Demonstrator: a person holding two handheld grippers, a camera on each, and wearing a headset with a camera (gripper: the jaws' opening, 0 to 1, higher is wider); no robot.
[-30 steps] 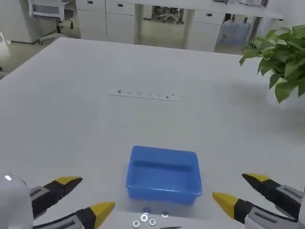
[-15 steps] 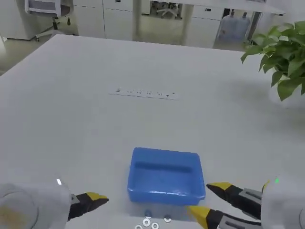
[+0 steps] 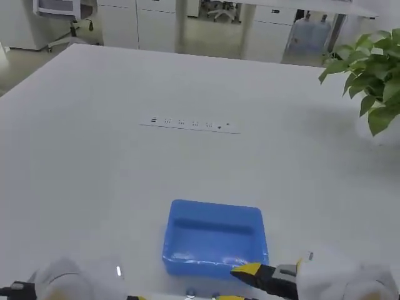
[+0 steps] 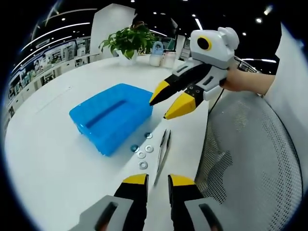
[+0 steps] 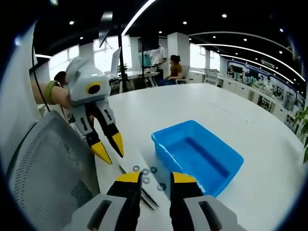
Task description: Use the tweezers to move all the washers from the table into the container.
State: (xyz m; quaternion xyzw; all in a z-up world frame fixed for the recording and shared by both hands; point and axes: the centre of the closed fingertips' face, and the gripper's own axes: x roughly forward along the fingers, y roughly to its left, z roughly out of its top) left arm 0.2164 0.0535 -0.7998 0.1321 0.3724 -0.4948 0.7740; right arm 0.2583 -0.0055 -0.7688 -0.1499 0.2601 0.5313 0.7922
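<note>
In the head view the blue container (image 3: 214, 240) sits on the white worktop (image 3: 187, 81) with nothing in it that we can make out. A second ago both tongs flanked it with tips spread wide. Now the right tongs (image 3: 228, 284) have drawn in low by its near right corner, and the specks at the bottom edge seem to be the washers (image 3: 190, 292), though the frame cuts them off. In the left gripper view the left tongs (image 4: 157, 180) show only a narrow gap and hold nothing. Just ahead lie the tweezers (image 4: 162, 149), flat on the worktop, with the washers clustered beside them against the container's near wall. The right tongs hover above, partly parted and empty. In the right gripper view we look down our own slightly parted, empty tips at the same cluster, the left tongs hanging just beside the tweezers. We judge that both tongs have closed in for the tweezers pick-up, so no washer has been transferred yet.
</note>
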